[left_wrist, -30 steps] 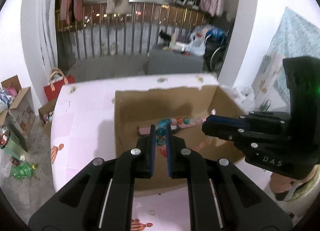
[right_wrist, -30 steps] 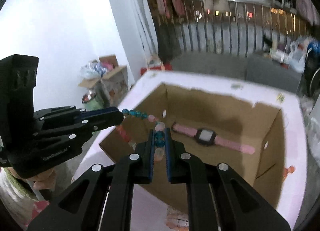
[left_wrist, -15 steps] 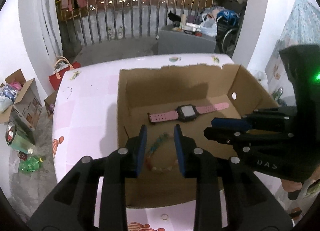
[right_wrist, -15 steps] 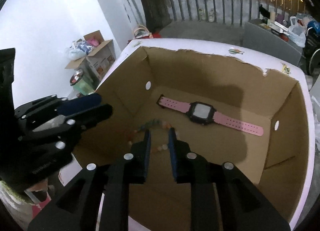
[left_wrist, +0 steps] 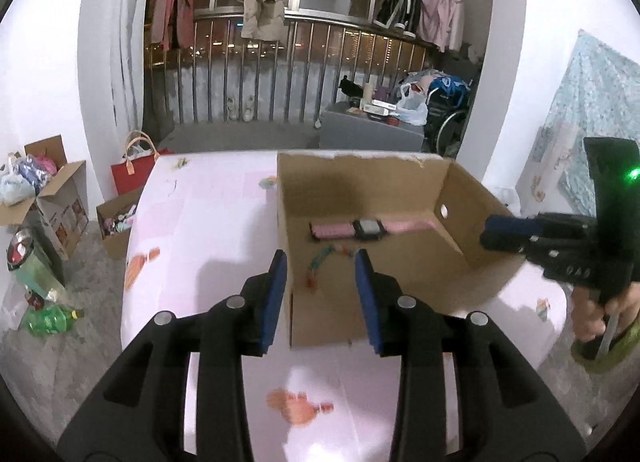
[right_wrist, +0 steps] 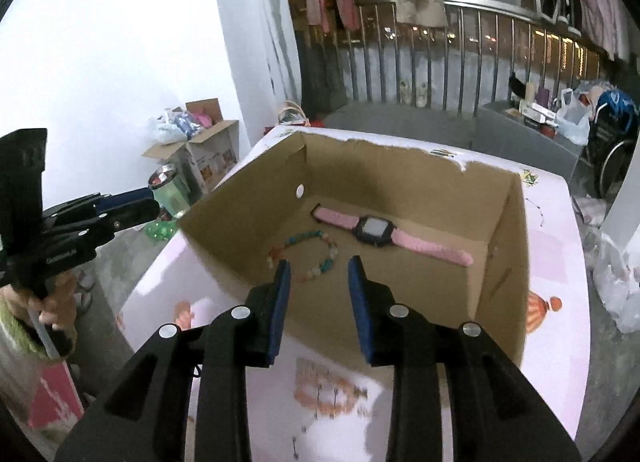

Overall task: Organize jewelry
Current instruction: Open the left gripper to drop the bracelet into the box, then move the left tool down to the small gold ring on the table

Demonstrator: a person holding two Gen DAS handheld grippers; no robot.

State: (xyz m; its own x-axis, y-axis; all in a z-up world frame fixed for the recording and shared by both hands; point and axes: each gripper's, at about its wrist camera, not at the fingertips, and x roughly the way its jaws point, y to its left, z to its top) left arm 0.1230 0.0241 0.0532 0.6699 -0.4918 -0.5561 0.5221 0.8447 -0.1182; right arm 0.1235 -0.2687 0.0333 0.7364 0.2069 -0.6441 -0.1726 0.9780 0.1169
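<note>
- The left tool [left_wrist: 320, 294] hangs over the near edge of the cardboard box [left_wrist: 400, 185], its jaws spreading, with nothing pinched between the blue pads [left_wrist: 274, 294].
- The right tool [right_wrist: 316, 294] hangs over the box's near wall; its jaws are also spreading and grip nothing.
- In the right wrist view, the bead bracelet [right_wrist: 308, 254] lies loose on the box floor, just past the right tool's tips.
- The pink watch [right_wrist: 376, 232] lies flat at about 2 o'clock from the bracelet, close to it but apart.
- The box stands on a desk [left_wrist: 208, 221] with a pale pink cover.
- Seen from the right wrist, the left tool sits at 9 o'clock, outside the box.
</note>
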